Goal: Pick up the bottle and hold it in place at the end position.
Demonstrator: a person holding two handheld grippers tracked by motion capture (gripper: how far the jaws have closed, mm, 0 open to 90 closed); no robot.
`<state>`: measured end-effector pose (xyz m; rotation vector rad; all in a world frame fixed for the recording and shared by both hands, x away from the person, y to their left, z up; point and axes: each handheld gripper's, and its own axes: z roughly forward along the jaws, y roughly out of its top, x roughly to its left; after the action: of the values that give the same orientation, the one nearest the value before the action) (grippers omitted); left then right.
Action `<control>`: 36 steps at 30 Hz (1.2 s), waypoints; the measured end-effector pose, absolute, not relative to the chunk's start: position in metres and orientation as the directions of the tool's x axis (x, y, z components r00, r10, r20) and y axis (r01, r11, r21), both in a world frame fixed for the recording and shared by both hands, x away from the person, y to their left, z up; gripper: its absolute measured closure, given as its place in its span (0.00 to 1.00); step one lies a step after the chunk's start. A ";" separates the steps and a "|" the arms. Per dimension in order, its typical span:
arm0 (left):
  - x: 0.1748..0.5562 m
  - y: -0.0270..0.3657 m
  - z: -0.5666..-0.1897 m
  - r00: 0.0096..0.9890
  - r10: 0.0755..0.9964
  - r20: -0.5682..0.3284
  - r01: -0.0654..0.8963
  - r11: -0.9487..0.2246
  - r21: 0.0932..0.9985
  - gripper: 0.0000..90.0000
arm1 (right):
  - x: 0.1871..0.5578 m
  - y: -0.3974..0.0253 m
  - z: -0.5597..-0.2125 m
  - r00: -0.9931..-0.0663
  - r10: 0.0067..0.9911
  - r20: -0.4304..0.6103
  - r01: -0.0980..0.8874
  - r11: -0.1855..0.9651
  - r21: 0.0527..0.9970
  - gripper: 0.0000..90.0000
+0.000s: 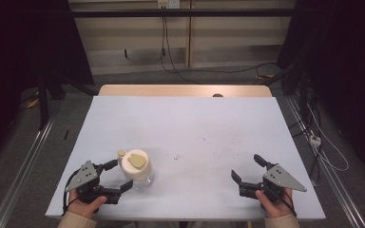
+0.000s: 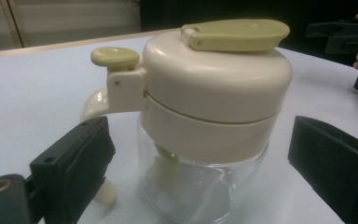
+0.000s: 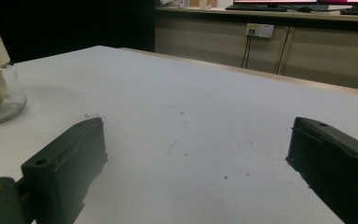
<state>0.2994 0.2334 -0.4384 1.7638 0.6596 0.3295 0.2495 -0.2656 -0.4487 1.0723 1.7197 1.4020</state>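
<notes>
Jar [image 1: 138,167] with cream lid sits between wide jaws of left gripper [image 1: 115,177], untouched; right gripper [image 1: 248,167] wide open, well apart.

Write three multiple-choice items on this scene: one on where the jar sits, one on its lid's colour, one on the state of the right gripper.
1. Where is the glass jar?
A. Between the left gripper's fingers
B. Beside the right gripper
C. At the table's far edge

2. What colour is the lid?
A. Red
B. Cream
C. Black

3. What state is the right gripper in?
A. Shut on the jar
B. Shut on nothing
C. Open, holding nothing

Answers:
1. A: the left gripper has its fingers spread on either side of the jar.
2. B: the left gripper view shows a cream lid with a yellowish flap.
3. C: its fingers stand apart over bare table.
</notes>
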 end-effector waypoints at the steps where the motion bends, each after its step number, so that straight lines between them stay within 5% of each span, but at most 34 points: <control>1: 0.300 0.233 -0.439 0.803 0.585 -0.116 0.265 -0.176 0.948 0.07 | 0.249 -0.266 -0.449 -0.442 0.897 0.004 0.185 0.087 0.979 0.04; 36: 0.312 0.187 -0.446 0.740 0.665 -0.104 0.307 -0.195 0.932 0.04 | 0.247 -0.269 -0.450 -0.435 0.900 0.003 0.190 0.088 0.978 0.05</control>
<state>0.3116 0.1868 -0.4457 1.7908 0.7617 0.3880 0.2473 -0.2687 -0.4496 1.0814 1.7186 1.3926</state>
